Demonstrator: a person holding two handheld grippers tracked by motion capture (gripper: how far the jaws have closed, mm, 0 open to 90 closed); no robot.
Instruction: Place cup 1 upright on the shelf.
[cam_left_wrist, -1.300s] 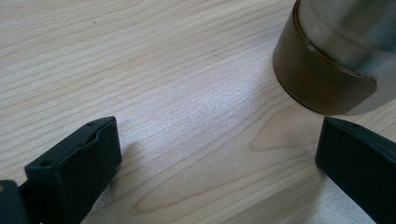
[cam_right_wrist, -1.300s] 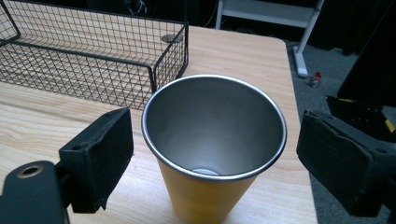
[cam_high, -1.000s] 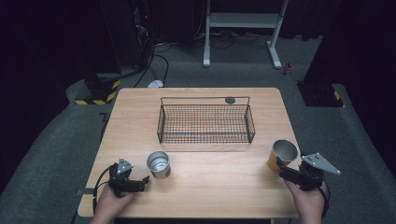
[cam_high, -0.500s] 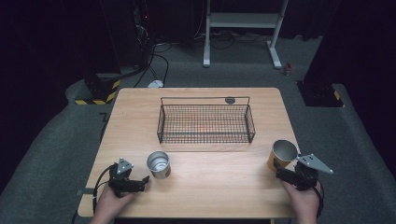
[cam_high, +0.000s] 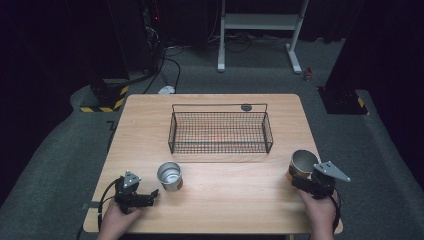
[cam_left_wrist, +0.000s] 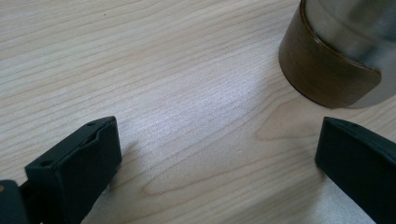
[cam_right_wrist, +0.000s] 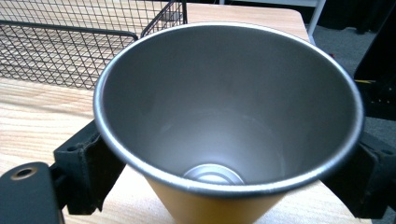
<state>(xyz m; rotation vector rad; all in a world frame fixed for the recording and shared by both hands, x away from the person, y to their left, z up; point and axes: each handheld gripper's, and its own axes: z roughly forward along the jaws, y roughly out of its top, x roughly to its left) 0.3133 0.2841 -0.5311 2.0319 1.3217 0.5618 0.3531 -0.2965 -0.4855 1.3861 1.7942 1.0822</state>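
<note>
Right tongs (cam_right_wrist: 224, 172) straddle the orange cup (cam_right_wrist: 229, 126); left tongs (cam_left_wrist: 210, 158) gape.

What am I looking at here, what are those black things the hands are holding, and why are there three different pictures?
A person sits at a wooden table and holds a hand-operated gripper in each hand. Each tool has two black jaws that squeeze things.

The wide picture comes from a camera above the table. The left gripper is at the lower left, the right gripper at the lower right. The two close-ups come from small cameras riding on the grippers, looking along their jaws.

On the table stand a black wire basket, a small steel cup and an orange cup with a steel inside.

In the left gripper view the jaws stand wide apart on bare wood, with the steel cup just ahead. In the right gripper view the jaws sit on either side of the orange cup; whether they already press it is not clear.
</note>
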